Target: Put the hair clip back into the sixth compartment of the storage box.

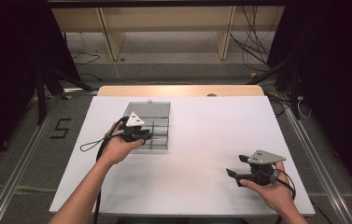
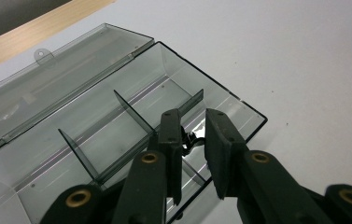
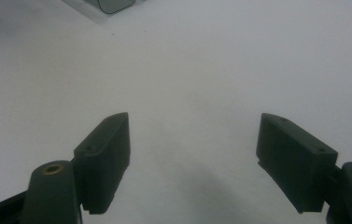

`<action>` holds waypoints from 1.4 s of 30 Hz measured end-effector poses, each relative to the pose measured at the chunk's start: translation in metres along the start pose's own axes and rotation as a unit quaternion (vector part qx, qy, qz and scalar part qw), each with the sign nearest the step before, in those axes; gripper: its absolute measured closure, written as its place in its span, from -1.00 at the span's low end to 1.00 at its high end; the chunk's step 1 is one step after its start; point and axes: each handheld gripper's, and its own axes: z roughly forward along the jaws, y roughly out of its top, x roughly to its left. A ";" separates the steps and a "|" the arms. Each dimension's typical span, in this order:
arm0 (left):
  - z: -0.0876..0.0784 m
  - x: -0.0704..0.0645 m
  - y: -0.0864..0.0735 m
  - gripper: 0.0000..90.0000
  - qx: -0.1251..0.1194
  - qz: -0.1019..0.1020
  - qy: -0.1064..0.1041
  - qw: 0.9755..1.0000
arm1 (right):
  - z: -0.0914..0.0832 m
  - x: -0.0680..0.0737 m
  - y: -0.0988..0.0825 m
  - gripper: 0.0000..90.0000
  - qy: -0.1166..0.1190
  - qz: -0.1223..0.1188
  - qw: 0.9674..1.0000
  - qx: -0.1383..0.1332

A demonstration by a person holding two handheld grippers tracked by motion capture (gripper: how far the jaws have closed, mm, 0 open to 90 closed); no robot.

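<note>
A clear smoky plastic compartment box (image 1: 148,110) lies open on the white table, its lid (image 2: 71,70) folded back and thin dividers (image 2: 131,109) splitting the tray. My left gripper (image 1: 147,136) hangs over the box's near right compartments, its jaws (image 2: 193,116) drawn close with only a narrow gap. A small dark piece (image 2: 191,140) shows in that gap; whether the pads press it I cannot tell. My right gripper (image 1: 236,165) rests over bare table at the near right, jaws (image 3: 194,119) spread wide with nothing between them.
The white table top (image 1: 201,135) stretches between the box and the right hand. A corner of the box (image 3: 113,4) shows far off in the right gripper view. A wooden strip (image 1: 178,90) borders the table's far edge; cables lie on the floor beyond.
</note>
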 end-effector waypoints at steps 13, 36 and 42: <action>0.005 -0.001 0.001 0.69 0.004 0.000 -0.002 1.000 | 0.000 0.000 0.000 -0.40 0.000 0.000 1.000 0.000; 0.014 -0.003 0.006 0.69 0.014 0.004 -0.006 1.000 | 0.000 0.000 0.000 -0.41 0.002 0.001 1.000 0.001; 0.016 -0.004 0.007 0.69 0.016 0.004 -0.007 1.000 | 0.000 0.000 0.000 -0.41 0.002 0.001 1.000 0.000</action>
